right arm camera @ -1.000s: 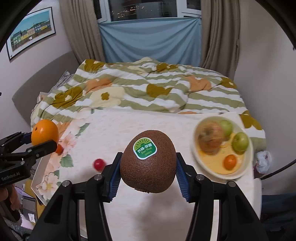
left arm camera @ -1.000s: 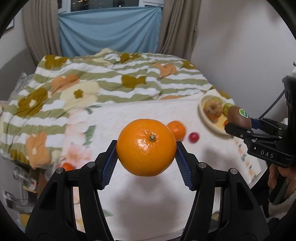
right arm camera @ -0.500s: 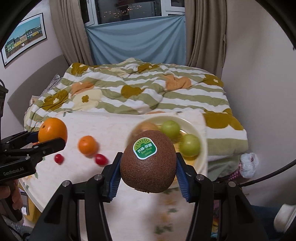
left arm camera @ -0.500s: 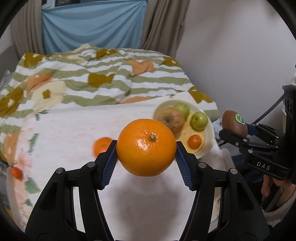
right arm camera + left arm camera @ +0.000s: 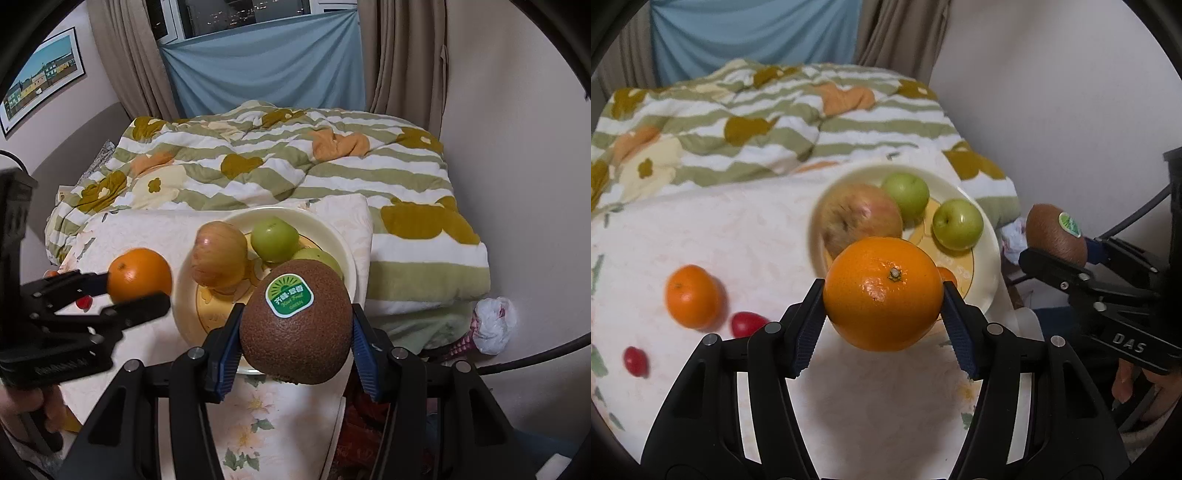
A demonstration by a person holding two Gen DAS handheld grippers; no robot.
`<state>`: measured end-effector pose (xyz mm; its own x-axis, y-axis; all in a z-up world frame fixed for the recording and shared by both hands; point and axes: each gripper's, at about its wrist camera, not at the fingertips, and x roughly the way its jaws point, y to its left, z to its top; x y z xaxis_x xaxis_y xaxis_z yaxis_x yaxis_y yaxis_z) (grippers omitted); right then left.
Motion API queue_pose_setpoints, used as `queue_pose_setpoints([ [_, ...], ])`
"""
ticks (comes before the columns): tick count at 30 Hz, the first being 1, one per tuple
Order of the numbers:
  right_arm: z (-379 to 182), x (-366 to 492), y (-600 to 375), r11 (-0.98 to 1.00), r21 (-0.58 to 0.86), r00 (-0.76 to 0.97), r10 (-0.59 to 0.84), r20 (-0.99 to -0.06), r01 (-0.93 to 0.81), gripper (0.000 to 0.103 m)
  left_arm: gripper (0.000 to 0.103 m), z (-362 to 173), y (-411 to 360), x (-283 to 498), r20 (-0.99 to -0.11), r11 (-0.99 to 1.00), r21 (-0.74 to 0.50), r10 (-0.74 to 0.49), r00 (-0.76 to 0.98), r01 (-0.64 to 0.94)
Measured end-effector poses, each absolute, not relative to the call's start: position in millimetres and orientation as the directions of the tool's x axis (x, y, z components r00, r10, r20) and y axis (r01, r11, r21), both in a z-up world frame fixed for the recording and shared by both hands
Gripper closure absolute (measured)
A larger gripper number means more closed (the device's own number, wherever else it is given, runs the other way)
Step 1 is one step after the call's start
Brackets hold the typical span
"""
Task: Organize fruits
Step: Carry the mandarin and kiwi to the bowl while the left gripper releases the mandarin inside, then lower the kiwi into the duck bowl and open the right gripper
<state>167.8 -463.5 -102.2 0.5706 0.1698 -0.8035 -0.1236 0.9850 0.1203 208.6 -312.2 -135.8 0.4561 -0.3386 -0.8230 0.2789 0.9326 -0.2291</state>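
Left gripper (image 5: 882, 295): pointing steeply downward, pads clamping an orange (image 5: 882, 293).
Right gripper (image 5: 295, 328): pitching down alike, pads pinching a kiwi (image 5: 295, 325).

orange (image 5: 882, 293) and kiwi (image 5: 295, 321) (green sticker) held above plate (image 5: 343, 240).

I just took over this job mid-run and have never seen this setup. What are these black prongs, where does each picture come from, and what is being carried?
No robot here: a person holds a handheld two-finger gripper in each hand, with a fisheye camera on each looking along its fingers. The left view shows the left gripper clamped on a large round orange. The right view shows the right gripper clamped on a brown fuzzy kiwi with a green sticker. On the floral cloth sits a cream round plate holding a reddish apple and two green apples. A small mandarin and two red cherry tomatoes lie loose.
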Motion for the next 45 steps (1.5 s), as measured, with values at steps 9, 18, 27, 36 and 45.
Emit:
queue_pose_setpoints([
  [9,-116.3,170.2,-476.5,0.986,0.139,0.561,0.167,-0.811,-0.093,0.053,0.035,-168.6,-333.2,224.2,-0.866,0.934,-0.210,-0.314,0.389,0.287],
  [18,-124.8,169.3,-486.3,0.987,0.153,0.558,0.155,-0.815,-0.051,0.053,0.033,-180.5,-343.1,228.1,-0.880,0.936,-0.199,-0.301,0.367,0.291],
  [27,-108.9,169.2,-490.0,0.982,0.174,0.575,0.183,-0.798,-0.073,0.053,0.000,-146.1,-325.0,218.1,-0.865,0.949,-0.159,-0.268,0.425,0.273],
  [36,-118.4,182.0,-474.7,0.961,0.223,0.523,0.276,-0.806,-0.164,0.053,0.000,-127.7,-280.1,201.1,-0.869,0.979,-0.096,-0.171,0.465,0.181],
  [45,-146.3,199.5,-445.6,0.932,0.229,0.455,0.340,-0.823,-0.282,0.053,0.000,-134.1,-243.0,184.0,-0.884,0.993,-0.105,-0.121,0.452,0.061],
])
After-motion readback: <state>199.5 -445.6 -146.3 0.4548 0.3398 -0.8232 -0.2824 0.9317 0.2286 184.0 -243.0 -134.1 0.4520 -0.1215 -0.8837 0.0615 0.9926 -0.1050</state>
